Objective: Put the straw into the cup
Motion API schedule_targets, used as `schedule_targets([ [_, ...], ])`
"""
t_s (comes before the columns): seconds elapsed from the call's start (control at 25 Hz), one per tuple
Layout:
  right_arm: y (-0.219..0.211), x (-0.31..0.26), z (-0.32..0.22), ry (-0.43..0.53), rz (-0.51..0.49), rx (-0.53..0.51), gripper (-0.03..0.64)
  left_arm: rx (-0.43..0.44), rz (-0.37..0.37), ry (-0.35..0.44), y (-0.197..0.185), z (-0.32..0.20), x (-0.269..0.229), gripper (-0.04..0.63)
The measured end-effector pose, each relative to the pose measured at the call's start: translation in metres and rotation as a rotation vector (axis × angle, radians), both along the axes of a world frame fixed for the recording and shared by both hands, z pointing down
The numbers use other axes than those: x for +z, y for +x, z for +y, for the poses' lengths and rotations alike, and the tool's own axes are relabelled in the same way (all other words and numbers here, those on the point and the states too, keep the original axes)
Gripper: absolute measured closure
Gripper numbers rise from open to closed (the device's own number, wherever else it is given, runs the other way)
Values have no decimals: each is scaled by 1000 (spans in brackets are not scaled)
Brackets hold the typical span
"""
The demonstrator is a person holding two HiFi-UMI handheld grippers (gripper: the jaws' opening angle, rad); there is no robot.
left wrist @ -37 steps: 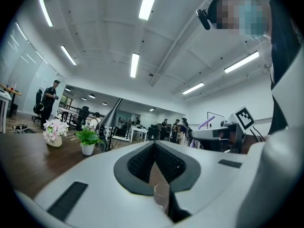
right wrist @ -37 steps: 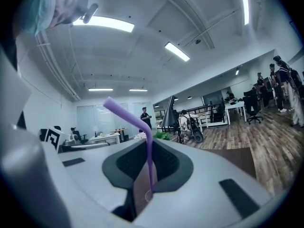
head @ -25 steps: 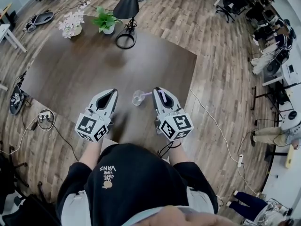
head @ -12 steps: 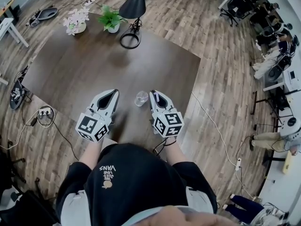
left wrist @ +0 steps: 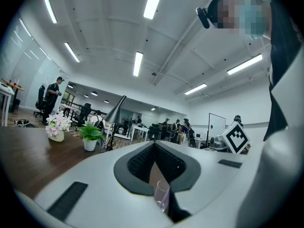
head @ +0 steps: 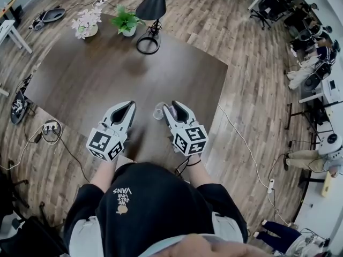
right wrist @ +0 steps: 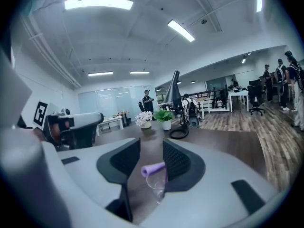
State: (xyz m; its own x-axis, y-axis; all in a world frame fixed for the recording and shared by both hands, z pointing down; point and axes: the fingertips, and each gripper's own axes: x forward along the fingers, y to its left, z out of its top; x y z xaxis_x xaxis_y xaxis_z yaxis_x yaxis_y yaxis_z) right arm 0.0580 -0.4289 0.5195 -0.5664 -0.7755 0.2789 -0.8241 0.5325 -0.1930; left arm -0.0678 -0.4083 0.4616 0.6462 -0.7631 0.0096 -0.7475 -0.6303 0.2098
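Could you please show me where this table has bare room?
The table is bare across its wide middle, bordered by the lamp, plant and flowers at the far edge. Crowded: the cup, flanked by the left claw and the right claw, whose jaws have just been opening, with the straw between them.

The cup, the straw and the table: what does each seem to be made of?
Cup: clear and glossy, probably plastic or glass; the table shows through it.
Straw: matte lilac, likely plastic or silicone; an opaque tube.
Table: dark brown, perhaps wood or laminate; even colour, little shine.
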Motion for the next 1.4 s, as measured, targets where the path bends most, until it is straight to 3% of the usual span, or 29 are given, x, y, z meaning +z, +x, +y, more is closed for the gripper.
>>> schedule_targets([
  [0.64, 2, -22, 13, 49, -17, 6, 472, 4, 2, 19, 0, 13, -6, 584],
  [0.76, 2, -37, 20, 95, -16, -2, 474, 6, 2, 24, 1, 16, -8, 584],
  [0.92, 1, -65, 33, 196, 0, -7, 588, 11, 4, 28, 2, 20, -12, 584],
  [1.4, 4, -70, 52, 207, -35, 8, 600, 19, 11, 36, 5, 32, -11, 584],
])
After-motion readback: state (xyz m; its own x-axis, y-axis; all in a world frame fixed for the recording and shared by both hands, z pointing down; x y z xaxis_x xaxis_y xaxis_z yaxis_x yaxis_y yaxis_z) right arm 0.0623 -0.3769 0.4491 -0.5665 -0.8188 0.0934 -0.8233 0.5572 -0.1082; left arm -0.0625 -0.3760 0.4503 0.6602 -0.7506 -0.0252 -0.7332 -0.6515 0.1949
